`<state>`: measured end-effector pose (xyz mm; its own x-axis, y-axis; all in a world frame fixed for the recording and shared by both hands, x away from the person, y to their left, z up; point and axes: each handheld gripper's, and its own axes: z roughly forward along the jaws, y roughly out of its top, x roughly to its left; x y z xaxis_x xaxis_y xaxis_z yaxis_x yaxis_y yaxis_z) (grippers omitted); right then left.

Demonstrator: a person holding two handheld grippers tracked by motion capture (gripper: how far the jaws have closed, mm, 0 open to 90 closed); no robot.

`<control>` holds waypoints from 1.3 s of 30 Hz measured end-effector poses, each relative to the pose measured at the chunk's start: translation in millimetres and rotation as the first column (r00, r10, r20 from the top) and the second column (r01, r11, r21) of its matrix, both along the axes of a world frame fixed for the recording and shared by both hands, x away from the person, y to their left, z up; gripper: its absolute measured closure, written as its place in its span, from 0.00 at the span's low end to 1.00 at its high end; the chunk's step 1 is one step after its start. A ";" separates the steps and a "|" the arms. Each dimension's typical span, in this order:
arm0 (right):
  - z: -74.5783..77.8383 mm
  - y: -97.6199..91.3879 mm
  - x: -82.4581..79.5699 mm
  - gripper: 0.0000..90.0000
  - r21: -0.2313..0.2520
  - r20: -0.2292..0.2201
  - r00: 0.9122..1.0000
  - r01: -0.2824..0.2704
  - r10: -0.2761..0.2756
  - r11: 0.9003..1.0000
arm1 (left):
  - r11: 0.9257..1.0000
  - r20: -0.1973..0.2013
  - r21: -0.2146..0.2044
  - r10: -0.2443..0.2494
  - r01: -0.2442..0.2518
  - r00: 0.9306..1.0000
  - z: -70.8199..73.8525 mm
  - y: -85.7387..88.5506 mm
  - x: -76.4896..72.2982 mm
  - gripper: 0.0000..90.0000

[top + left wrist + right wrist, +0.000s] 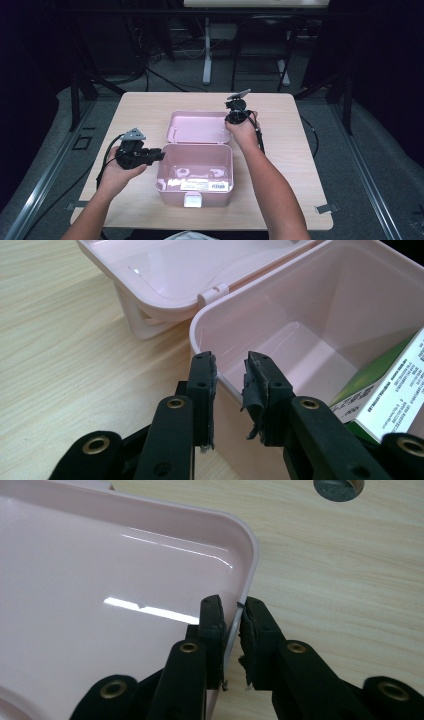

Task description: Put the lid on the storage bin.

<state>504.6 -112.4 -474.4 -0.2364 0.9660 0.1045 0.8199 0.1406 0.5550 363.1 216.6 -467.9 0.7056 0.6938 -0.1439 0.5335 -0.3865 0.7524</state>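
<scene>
A: Item one, high view. What is sitting at the middle of the frame?

B: A pink plastic box (195,172), rounded corners, glossy, standing open on a pale wood-grain table (292,200). Its lid (199,127) is lying flat behind it, hinged back toward the upper centre. A barcode label is showing inside, near the front wall.

A: And the grippers?

B: The left gripper (159,155) is reaching in from the lower left, its tips at the box's left wall, probably to steady the box. The right gripper (233,119) is sitting at the lid's right edge, upper centre, likely to swing the lid shut.

A: Item two, left gripper view.

B: The left gripper (231,390) is straddling the box (310,330) rim at lower centre, one black jaw outside, one inside. A gap is showing beside the wall, so I judge it loosely set, not clamping. A green and white carton (390,395) is resting inside at the lower right. The lid (185,270) is lying at the upper left.

A: Item three, right gripper view.

B: The right gripper (231,630) is pinching the thin rim of the lid (110,595) at lower centre, its worn rubber pads pressing both faces. The table (350,580) is running along the right
</scene>
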 end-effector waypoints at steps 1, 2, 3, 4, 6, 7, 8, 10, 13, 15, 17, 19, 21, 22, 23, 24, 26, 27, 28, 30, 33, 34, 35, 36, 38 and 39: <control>0.9 0.6 -0.4 0.89 -0.001 0.004 1.000 0.001 -0.001 1.000 | 1.000 0.000 0.000 0.000 0.000 1.000 0.0 0.0 0.0 0.81; 1.0 0.6 -0.5 0.89 -0.004 0.006 1.000 0.000 0.000 1.000 | 1.000 0.000 0.000 0.000 0.000 1.000 0.0 0.1 0.1 0.81; 1.0 0.6 -0.5 0.89 -0.004 0.006 1.000 0.000 0.000 1.000 | 1.000 0.000 0.000 0.000 0.000 1.000 0.0 0.1 0.1 0.81; 1.1 0.8 -0.6 0.89 -0.005 0.007 1.000 0.001 -0.001 1.000 | 1.000 0.000 0.000 0.000 0.000 1.000 0.0 0.0 0.0 0.81; 1.7 0.7 -1.2 0.90 -0.004 0.011 1.000 0.002 -0.002 1.000 | 1.000 0.000 0.001 0.001 -0.001 1.000 0.0 -0.1 -0.1 0.81; 2.3 0.8 -1.7 0.90 -0.004 0.016 1.000 0.002 -0.002 1.000 | 1.000 0.000 0.001 0.001 -0.001 1.000 0.0 0.0 -0.1 0.81; 2.3 0.8 -1.7 0.90 -0.004 0.016 1.000 0.002 -0.002 1.000 | 1.000 0.000 0.001 0.001 -0.001 1.000 0.0 0.0 -0.1 0.81; 3.8 0.7 -2.7 0.90 -0.001 0.021 1.000 0.002 -0.002 1.000 | 1.000 0.001 0.001 0.001 -0.001 1.000 0.0 -0.1 -0.1 0.81; 4.3 0.5 -2.8 0.90 0.006 0.019 1.000 0.006 -0.006 1.000 | 1.000 -0.001 0.002 0.000 0.000 1.000 0.2 -0.1 -0.2 0.81; 4.4 0.3 -2.9 0.90 0.006 0.020 1.000 0.005 -0.005 1.000 | 1.000 -0.001 0.002 0.000 0.000 1.000 0.2 -0.2 -0.2 0.81; 4.7 0.3 -3.1 0.90 0.005 0.021 1.000 0.004 -0.005 1.000 | 1.000 -0.001 0.003 0.001 -0.001 1.000 0.3 -0.2 -0.3 0.81; 4.9 -0.3 -3.1 0.90 0.012 0.018 1.000 0.007 -0.007 1.000 | 1.000 -0.001 0.003 0.001 -0.001 1.000 0.3 -0.3 -0.4 0.81; 5.0 -0.6 -3.1 0.90 0.011 0.018 1.000 0.006 -0.007 1.000 | 1.000 -0.001 0.003 0.001 -0.001 1.000 0.3 -0.4 -0.3 0.81; 5.2 -0.4 -3.3 0.90 0.012 0.019 1.000 0.007 -0.007 1.000 | 1.000 -0.001 0.003 0.001 -0.001 1.000 0.3 -0.3 -0.3 0.81; 5.3 -0.5 -3.3 0.90 0.010 0.020 1.000 0.005 -0.006 1.000 | 1.000 -0.001 0.003 0.001 -0.001 1.000 0.3 -0.3 -0.3 0.81; 5.3 -0.5 -3.4 0.90 0.010 0.021 1.000 0.005 -0.005 1.000 | 1.000 -0.001 0.003 0.001 -0.001 1.000 0.3 -0.3 -0.3 0.81; 5.4 -0.6 -3.5 0.90 0.011 0.021 1.000 0.005 -0.005 1.000 | 1.000 -0.001 0.003 0.001 -0.001 1.000 0.3 -0.4 -0.3 0.81; 5.9 -0.7 -3.8 0.90 0.013 0.024 1.000 0.006 -0.006 1.000 | 1.000 -0.001 0.004 0.002 -0.002 1.000 0.3 -0.4 -0.3 0.81; 5.9 -0.7 -3.8 0.90 0.013 0.024 1.000 0.006 -0.006 1.000 | 1.000 -0.001 0.003 0.002 -0.002 1.000 0.3 -0.4 -0.4 0.81; 6.6 -0.9 -4.2 0.90 0.014 0.026 1.000 0.005 -0.005 1.000 | 1.000 -0.001 0.003 0.002 -0.002 1.000 0.3 -0.4 -0.3 0.82; 8.1 -1.2 -5.0 0.90 0.015 0.030 1.000 0.005 -0.005 1.000 | 1.000 0.003 0.001 0.006 -0.006 1.000 -0.1 -0.9 -0.5 0.82; 8.4 -1.4 -5.2 0.91 0.017 0.032 0.999 0.004 -0.005 1.000 | 1.000 0.003 0.001 0.006 -0.006 1.000 -0.1 -0.9 -0.5 0.82; 8.8 -1.4 -5.4 0.91 0.018 0.034 0.999 0.005 -0.005 1.000 | 1.000 0.003 0.001 0.006 -0.006 1.000 -0.1 -1.0 -0.5 0.82; 8.8 -1.4 -5.4 0.91 0.018 0.034 0.999 0.005 -0.005 1.000 | 1.000 0.003 0.001 0.006 -0.006 1.000 -0.1 -1.0 -0.5 0.82; 9.9 -1.5 -6.0 0.91 0.021 0.037 0.999 0.005 -0.006 1.000 | 1.000 0.003 0.001 0.006 -0.006 1.000 -0.1 -1.0 -0.5 0.82; 10.3 -1.7 -6.2 0.91 0.020 0.039 0.999 0.004 -0.005 1.000 | 1.000 0.003 0.000 0.006 -0.006 1.000 -0.1 -1.0 -0.4 0.82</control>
